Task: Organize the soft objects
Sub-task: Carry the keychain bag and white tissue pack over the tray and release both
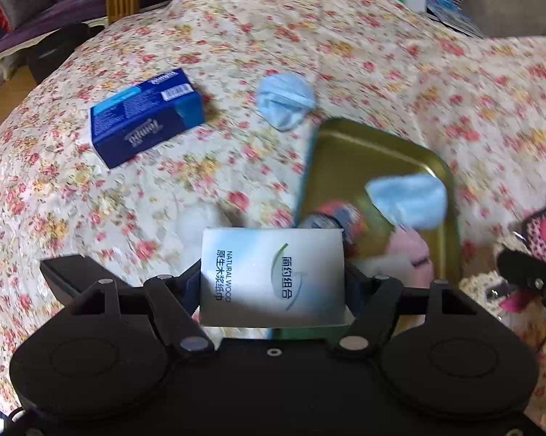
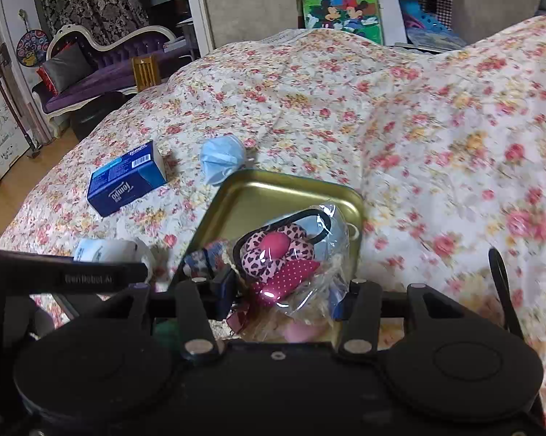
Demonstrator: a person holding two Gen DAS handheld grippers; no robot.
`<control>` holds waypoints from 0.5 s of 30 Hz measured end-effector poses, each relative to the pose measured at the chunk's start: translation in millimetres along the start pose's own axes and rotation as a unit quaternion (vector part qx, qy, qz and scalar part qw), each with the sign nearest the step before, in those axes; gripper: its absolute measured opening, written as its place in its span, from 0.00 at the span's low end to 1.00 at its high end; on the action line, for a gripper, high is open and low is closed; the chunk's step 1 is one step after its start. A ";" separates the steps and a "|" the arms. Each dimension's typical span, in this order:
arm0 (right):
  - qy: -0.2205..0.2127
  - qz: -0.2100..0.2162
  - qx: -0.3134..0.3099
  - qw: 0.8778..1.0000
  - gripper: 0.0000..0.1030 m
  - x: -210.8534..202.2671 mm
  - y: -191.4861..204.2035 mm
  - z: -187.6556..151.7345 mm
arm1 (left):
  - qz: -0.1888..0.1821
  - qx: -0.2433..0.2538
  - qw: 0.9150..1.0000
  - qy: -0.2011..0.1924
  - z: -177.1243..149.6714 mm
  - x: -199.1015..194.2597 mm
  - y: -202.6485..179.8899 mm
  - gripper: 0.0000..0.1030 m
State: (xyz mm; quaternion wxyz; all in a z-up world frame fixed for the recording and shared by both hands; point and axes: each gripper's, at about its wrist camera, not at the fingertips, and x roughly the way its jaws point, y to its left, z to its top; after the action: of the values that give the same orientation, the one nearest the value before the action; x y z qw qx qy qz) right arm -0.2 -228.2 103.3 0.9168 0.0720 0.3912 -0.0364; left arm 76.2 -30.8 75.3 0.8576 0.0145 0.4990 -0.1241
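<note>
Nearest, the left hand-held gripper (image 1: 273,279) grasps one pale tissue pack (image 1: 273,276); the right hand-held gripper (image 2: 284,290) grasps one cellophane-wrapped pink fabric flower (image 2: 278,250) over the gold tray's (image 2: 258,192) near edge. One blue cloth (image 1: 409,200) lies inside by the tray's right rim. Beyond, on the floral bed (image 2: 418,127): one crumpled blue mask (image 2: 222,158) beside the tray's far rim and one blue tissue box (image 2: 126,181) further left. Open bedspread stretches far and right.

Both looking forward and down, close over the gold tray (image 1: 374,152) (image 2: 273,189); sharing tray and floral bedspread (image 1: 236,54) (image 2: 418,127).
</note>
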 end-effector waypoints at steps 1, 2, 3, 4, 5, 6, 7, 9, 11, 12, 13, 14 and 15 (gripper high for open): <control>0.000 -0.002 0.000 1.000 0.47 -3.2 -1.8 -4.0 | -0.002 0.003 1.000 -0.001 -4.2 -2.7 -4.7 0.66; 0.001 -0.004 0.001 1.000 0.47 -5.6 -3.8 -7.6 | -0.002 0.005 1.000 -0.002 -6.9 -4.5 -9.0 0.66; 0.003 -0.005 0.002 1.000 0.47 -7.8 -5.6 -11.8 | -0.002 0.007 1.000 -0.003 -8.3 -6.1 -12.9 0.66; 0.005 -0.005 0.002 1.000 0.47 -10.3 -7.5 -16.9 | -0.002 0.010 1.000 -0.005 -9.3 -7.4 -16.6 0.66; 0.013 -0.006 0.003 1.000 0.47 -12.2 -9.1 -21.8 | -0.002 0.014 1.000 -0.007 -9.6 -8.9 -21.1 0.66; 0.015 -0.007 0.003 1.000 0.47 -13.6 -10.5 -26.6 | -0.001 0.017 1.000 -0.009 -8.5 -10.6 -25.6 0.66; 0.017 -0.008 0.002 1.000 0.47 -14.8 -11.5 -31.2 | -0.001 0.020 1.000 -0.012 -8.7 -12.4 -29.1 0.66; 0.022 -0.010 0.003 1.000 0.47 -17.5 -13.2 -39.1 | -0.003 0.024 1.000 -0.017 -4.9 -15.9 -36.8 0.67; 0.027 -0.008 0.003 1.000 0.47 -18.8 -14.5 -45.3 | -0.007 0.029 0.999 -0.021 2.5 -17.6 -44.7 0.67; 0.029 -0.007 0.002 1.000 0.47 -19.1 -14.2 -48.2 | -0.007 0.033 0.999 -0.022 7.8 -17.9 -49.0 0.67; 0.031 -0.006 0.001 1.000 0.47 -19.2 -14.1 -50.5 | -0.006 0.036 0.999 -0.024 12.3 -17.8 -52.8 0.67; 0.032 -0.006 0.000 0.999 0.47 -19.2 -13.6 -52.8 | -0.004 0.039 0.999 -0.027 17.1 -17.0 -57.1 0.67; 0.033 -0.005 -0.002 0.999 0.47 -19.1 -13.1 -54.5 | -0.001 0.043 0.999 -0.028 22.7 -16.0 -61.6 0.67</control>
State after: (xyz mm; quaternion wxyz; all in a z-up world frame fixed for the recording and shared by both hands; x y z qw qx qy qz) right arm -53.8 -232.3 78.5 0.9031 0.0699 0.4220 -0.0377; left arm 74.0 -90.6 106.5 0.8697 0.0478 0.4688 -0.1467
